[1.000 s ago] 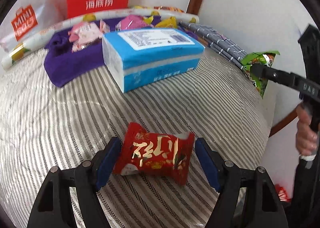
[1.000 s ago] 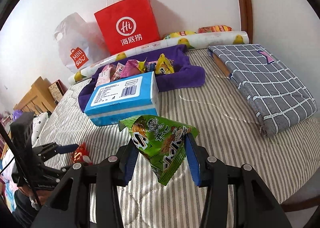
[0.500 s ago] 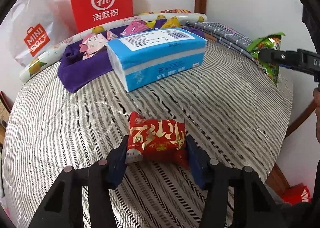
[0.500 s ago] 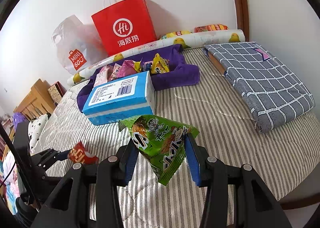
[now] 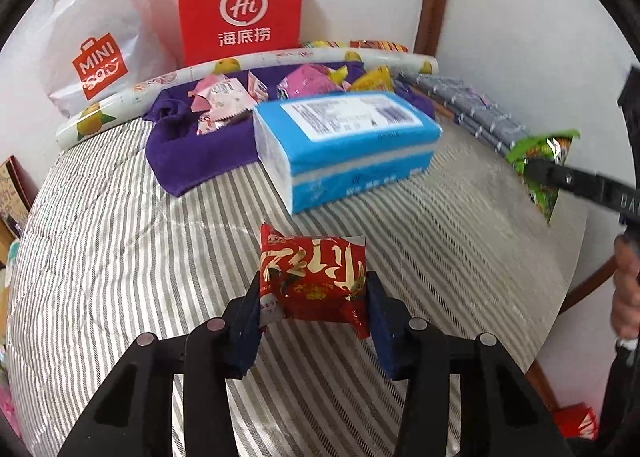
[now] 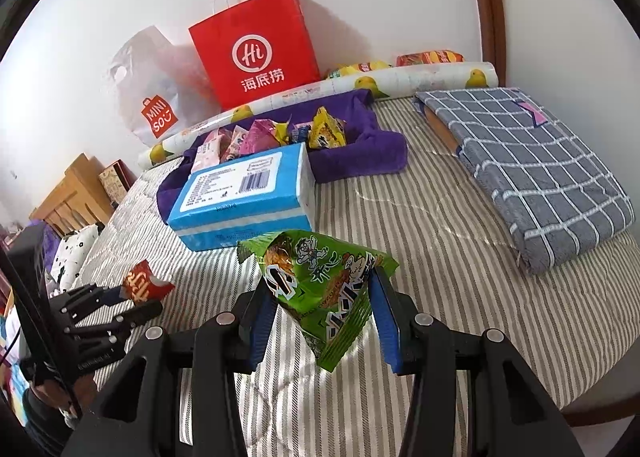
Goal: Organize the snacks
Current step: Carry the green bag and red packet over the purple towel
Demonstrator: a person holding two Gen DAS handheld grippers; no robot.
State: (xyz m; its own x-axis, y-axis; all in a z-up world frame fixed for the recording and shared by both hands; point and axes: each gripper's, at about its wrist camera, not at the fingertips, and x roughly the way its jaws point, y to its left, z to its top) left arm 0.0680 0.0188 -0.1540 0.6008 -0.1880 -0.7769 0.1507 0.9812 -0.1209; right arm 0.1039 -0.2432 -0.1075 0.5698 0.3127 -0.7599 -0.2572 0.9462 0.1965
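Observation:
My left gripper [image 5: 312, 297] is shut on a red snack packet with gold lettering [image 5: 312, 277] and holds it above the striped bed; it also shows in the right wrist view [image 6: 142, 285]. My right gripper [image 6: 320, 305] is shut on a green snack packet [image 6: 320, 285], also lifted; it shows at the right of the left wrist view [image 5: 540, 165]. Several pink and yellow snack packets [image 6: 276, 133] lie on a purple towel [image 6: 360, 153] at the back of the bed.
A blue tissue pack [image 5: 344, 141] lies mid-bed in front of the towel. A red paper bag [image 5: 240, 5], a white plastic bag [image 5: 96, 49] and a printed roll [image 5: 224, 73] stand at the wall. A grey checked cloth [image 6: 532, 165] lies at the right.
My left gripper has closed on the red packet and lifted it off the bed. My right gripper still holds the green packet and has barely moved.

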